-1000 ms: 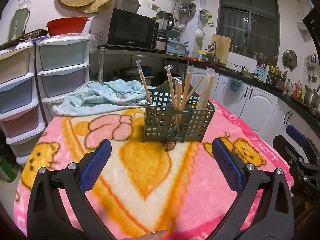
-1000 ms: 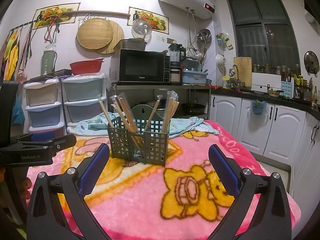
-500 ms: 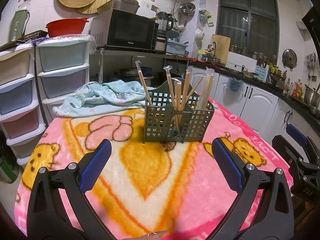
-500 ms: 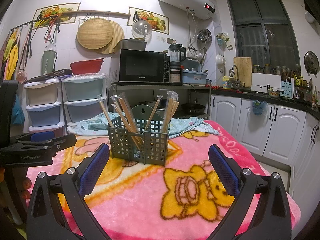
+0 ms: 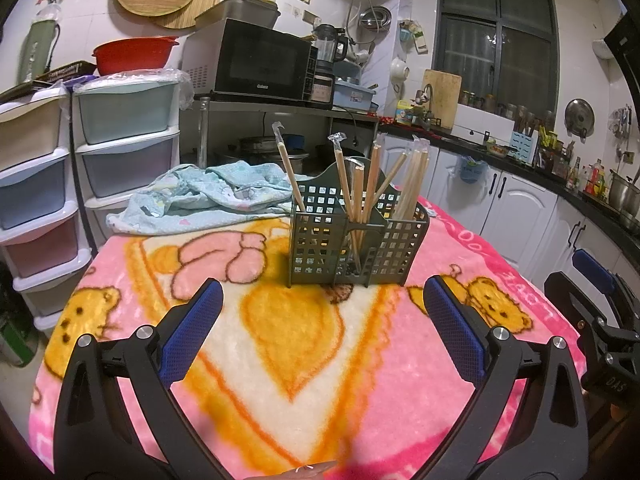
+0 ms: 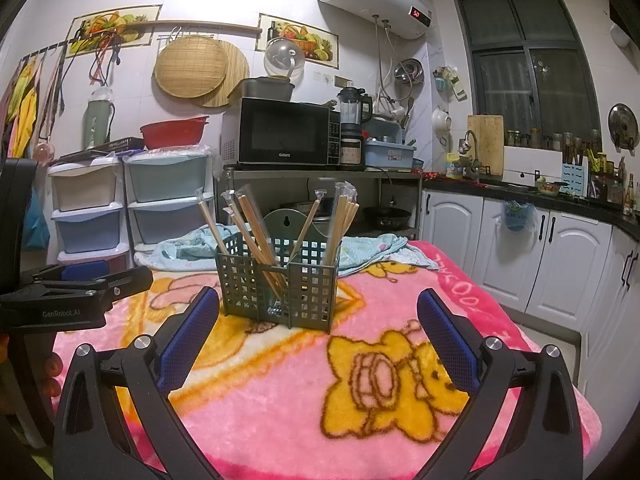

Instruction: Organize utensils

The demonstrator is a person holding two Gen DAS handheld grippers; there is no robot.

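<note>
- The left gripper (image 5: 322, 328) hovers over the pink cartoon blanket (image 5: 304, 380), fingers spread wide, grasping nothing
- The right gripper (image 6: 318, 330) likewise hangs released and empty
- The grey-green lattice utensil caddy (image 5: 356, 240) stands upright mid-table; wrapped wooden chopsticks (image 5: 362, 188) lean in what look like three compartments
- A crumpled light-blue cloth (image 5: 208, 196) lies just behind it

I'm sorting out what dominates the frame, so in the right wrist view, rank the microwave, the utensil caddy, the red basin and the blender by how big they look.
Largest to smallest as they look:
1. utensil caddy
2. microwave, close in apparent size to the caddy; the caddy sits nearer the camera, so this order is unsure
3. red basin
4. blender
</note>
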